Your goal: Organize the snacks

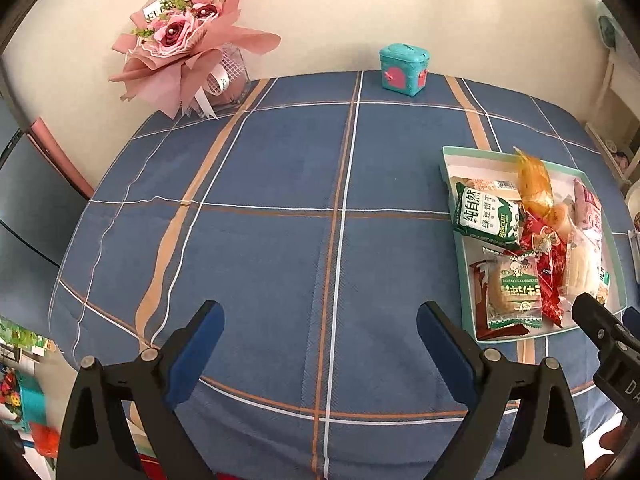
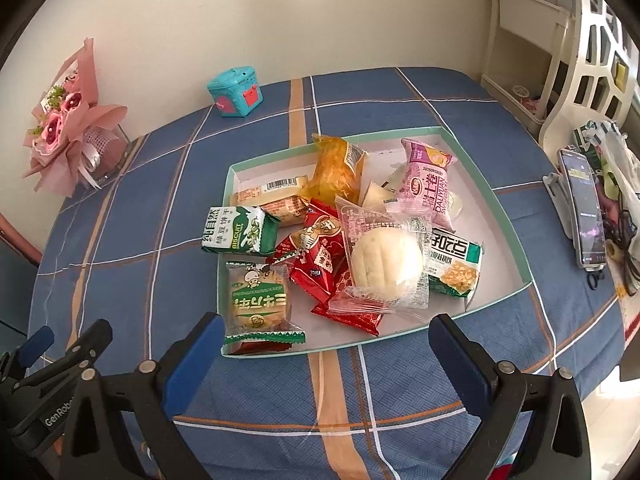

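Observation:
A shallow mint-rimmed white tray [image 2: 508,220] holds several wrapped snacks: a green biscuit pack [image 2: 240,232], a green-labelled cake [image 2: 258,300], red packets [image 2: 320,256], a clear-wrapped white bun [image 2: 384,260], a pink pack [image 2: 430,184] and a yellow pack [image 2: 338,168]. My right gripper [image 2: 326,344] is open and empty, just in front of the tray's near edge. My left gripper [image 1: 320,328] is open and empty over bare blue cloth, left of the tray [image 1: 450,168]. The biscuit pack [image 1: 486,216] overhangs the tray's left rim.
A blue checked tablecloth [image 1: 260,220] covers the table. A pink flower bouquet [image 1: 184,40] and a teal box [image 1: 404,70] stand at the far edge by the wall. A phone on a stand [image 2: 582,208] and clutter sit at the right, white shelves [image 2: 592,60] behind.

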Tool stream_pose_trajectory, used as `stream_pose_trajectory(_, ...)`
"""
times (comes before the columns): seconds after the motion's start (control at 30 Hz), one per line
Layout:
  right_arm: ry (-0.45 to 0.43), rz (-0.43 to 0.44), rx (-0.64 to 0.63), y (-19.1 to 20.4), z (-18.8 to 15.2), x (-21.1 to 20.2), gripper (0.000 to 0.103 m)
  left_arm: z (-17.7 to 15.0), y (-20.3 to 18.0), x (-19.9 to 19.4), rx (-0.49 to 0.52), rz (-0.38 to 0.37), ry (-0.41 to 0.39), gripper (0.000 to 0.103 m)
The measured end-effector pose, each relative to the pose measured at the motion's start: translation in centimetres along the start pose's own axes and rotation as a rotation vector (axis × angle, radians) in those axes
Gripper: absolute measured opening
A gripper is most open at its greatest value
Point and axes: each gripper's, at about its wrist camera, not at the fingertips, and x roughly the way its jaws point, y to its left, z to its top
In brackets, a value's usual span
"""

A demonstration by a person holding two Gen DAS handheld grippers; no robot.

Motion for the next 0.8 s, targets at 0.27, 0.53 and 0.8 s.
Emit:
stream_pose_trajectory(0.27, 0.003, -0.002, -0.012, 0.3, 0.0, 0.1, 0.103, -0.2, 0.3, 0.6, -0.031, -0.012, 0.035, 0.097)
stream_pose_trajectory(0.53, 0.01, -0.002, -0.029, 0.5, 0.0, 0.2, 0.103, -0.3, 0.6, 1.1, -0.048, -0.026, 0.059, 0.097)
stream_pose_trajectory(0.8, 0.016, -0.002, -0.045, 0.9, 0.0, 0.4, 0.103, -0.3, 0.9, 1.4, -0.049, -0.028, 0.074, 0.097)
